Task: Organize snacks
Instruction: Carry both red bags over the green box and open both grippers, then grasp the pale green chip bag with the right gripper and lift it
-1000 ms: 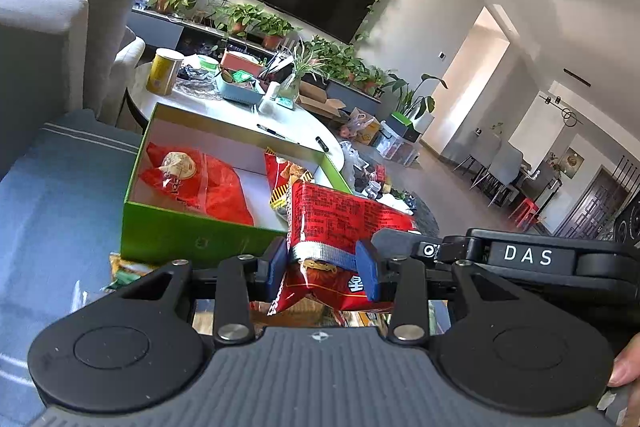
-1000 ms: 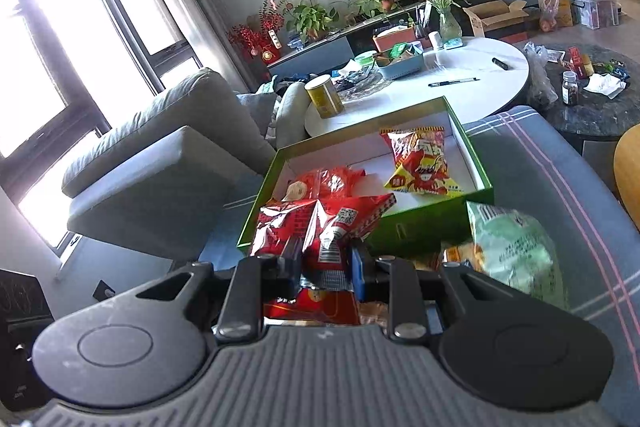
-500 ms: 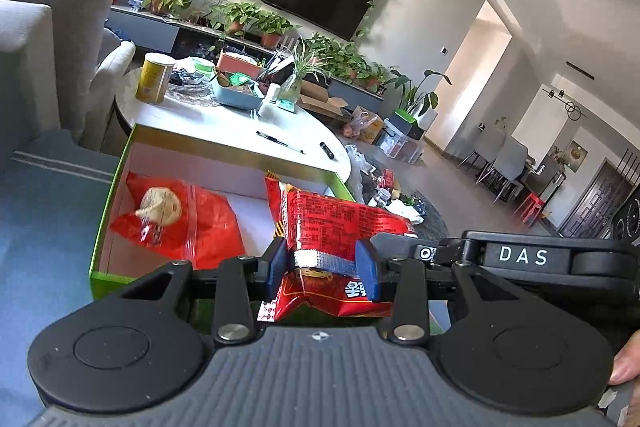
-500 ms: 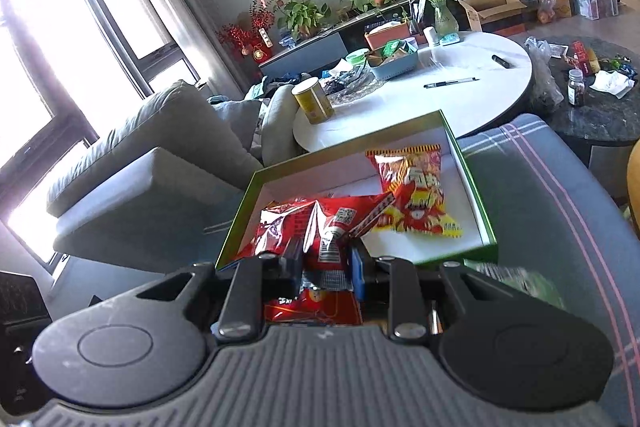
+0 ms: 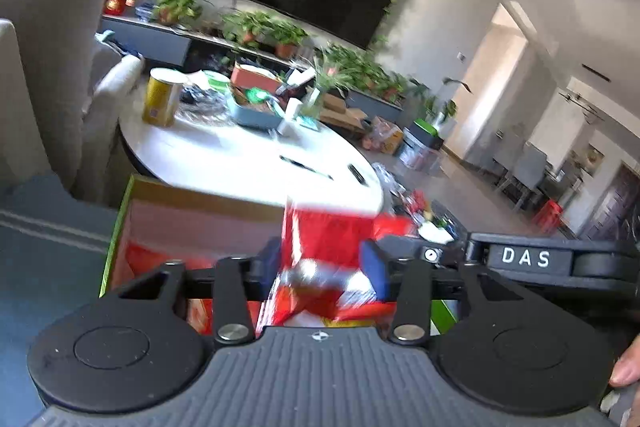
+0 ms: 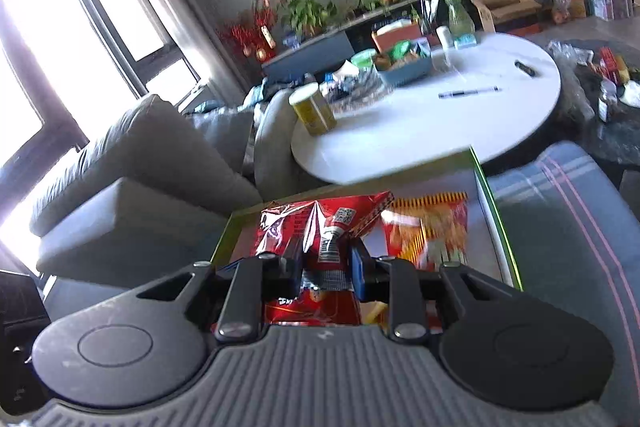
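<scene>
White round table (image 5: 240,155) beyond; left gripper (image 5: 326,263) pinches a red snack bag (image 5: 320,235) over the green box (image 5: 116,227) (blurred), right gripper (image 6: 326,263) clamps another red bag (image 6: 320,223) above it: lower both inside before releasing.

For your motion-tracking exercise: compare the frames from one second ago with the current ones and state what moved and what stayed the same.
Both grippers carried their packets forward over the green box. The left gripper stays shut on its red snack packet, the right gripper on its red chip packet. The yellow-striped packet still lies in the box; nothing was released.
</scene>
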`<state>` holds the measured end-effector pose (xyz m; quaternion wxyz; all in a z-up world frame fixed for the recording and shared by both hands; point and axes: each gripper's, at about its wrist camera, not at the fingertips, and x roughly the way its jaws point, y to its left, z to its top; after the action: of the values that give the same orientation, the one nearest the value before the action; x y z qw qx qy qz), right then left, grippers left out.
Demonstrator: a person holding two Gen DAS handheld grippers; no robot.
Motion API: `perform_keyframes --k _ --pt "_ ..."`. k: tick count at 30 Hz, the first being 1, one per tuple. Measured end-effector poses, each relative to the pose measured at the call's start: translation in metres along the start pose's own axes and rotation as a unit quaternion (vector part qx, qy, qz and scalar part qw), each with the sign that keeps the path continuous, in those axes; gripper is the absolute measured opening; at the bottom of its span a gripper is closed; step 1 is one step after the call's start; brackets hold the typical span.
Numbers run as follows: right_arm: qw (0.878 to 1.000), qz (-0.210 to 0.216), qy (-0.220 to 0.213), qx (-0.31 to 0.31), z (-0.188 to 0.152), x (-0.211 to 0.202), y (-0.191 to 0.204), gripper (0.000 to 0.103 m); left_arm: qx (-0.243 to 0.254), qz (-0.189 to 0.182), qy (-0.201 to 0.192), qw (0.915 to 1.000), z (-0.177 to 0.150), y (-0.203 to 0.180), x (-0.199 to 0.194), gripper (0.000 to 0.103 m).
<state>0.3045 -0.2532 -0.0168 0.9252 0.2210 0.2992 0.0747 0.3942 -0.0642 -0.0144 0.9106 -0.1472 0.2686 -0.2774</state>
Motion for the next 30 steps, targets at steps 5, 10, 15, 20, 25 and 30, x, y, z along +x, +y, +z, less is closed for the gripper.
perform_keyframes --k 5,10,15,20,25,30 --pt "0.998 -0.051 -0.037 0.006 0.007 -0.013 -0.002 0.09 -0.037 -0.015 -0.049 0.998 0.003 0.008 -0.038 0.084" --pt "0.997 -0.054 -0.048 -0.012 -0.005 -0.056 -0.003 0.091 0.004 -0.013 -0.045 0.9989 -0.009 -0.011 -0.077 0.084" --pt "0.996 -0.073 -0.041 -0.041 -0.021 -0.094 -0.006 0.091 0.011 -0.044 -0.011 0.9989 -0.032 -0.035 -0.091 0.085" --pt "0.994 -0.095 -0.041 -0.033 -0.03 -0.118 -0.023 0.091 0.013 -0.069 0.031 0.997 -0.059 -0.064 -0.084 0.085" --pt "0.992 -0.121 -0.019 0.036 -0.049 -0.135 -0.059 0.091 -0.029 -0.094 0.082 0.9917 -0.078 -0.085 -0.063 0.085" --pt "0.99 -0.105 0.017 0.096 -0.074 -0.14 -0.085 0.091 -0.06 -0.084 0.132 0.9859 -0.088 -0.105 -0.031 0.085"
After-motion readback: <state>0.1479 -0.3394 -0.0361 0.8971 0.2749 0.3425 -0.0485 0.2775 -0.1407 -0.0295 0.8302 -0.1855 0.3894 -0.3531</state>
